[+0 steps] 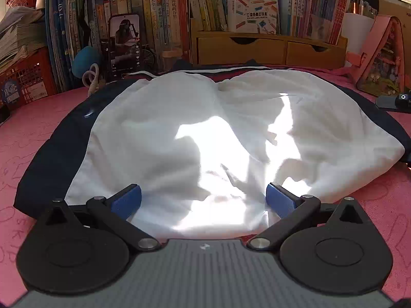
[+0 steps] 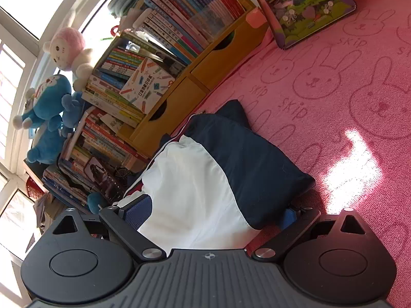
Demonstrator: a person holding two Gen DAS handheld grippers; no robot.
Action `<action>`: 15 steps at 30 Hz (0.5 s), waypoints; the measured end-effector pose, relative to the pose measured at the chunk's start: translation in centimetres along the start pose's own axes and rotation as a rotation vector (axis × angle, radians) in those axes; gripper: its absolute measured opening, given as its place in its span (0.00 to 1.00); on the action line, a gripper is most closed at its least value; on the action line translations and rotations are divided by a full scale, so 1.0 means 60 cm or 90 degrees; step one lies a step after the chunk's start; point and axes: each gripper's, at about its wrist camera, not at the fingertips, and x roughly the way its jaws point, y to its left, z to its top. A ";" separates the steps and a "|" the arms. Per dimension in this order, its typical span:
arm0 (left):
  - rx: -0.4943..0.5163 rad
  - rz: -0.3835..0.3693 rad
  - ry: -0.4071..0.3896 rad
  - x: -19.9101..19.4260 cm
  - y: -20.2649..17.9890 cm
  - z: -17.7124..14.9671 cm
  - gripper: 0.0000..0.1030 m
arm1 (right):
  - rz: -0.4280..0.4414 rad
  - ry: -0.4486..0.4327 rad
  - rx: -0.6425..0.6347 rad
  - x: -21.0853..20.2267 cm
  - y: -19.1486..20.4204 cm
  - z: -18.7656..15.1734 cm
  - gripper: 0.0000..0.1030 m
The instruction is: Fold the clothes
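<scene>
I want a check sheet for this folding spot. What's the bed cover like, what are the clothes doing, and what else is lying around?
Surface: pink cover with rabbit prints, sun patch on it.
Job's things: white and navy garment lying flat, wrinkled, navy edges showing on both sides.
Clutter: pink picture case beside the garment; phone propped against the books.
Grippers: left gripper jaws open over the white cloth; right gripper jaws open, the garment's corner between them.
Cables: white cord near the phone.
Surroundings: books, wooden drawers, red crate, plush toys by the window.
</scene>
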 end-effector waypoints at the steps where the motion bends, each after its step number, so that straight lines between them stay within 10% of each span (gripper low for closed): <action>1: 0.000 0.000 0.000 0.000 0.000 0.000 1.00 | -0.004 0.000 0.009 0.002 -0.004 0.001 0.67; 5: -0.002 -0.001 0.000 0.000 0.001 0.000 1.00 | -0.021 0.004 0.050 0.011 -0.024 0.005 0.27; 15: -0.039 -0.003 -0.024 -0.037 0.067 -0.008 1.00 | 0.000 -0.081 -0.248 -0.028 0.168 0.012 0.12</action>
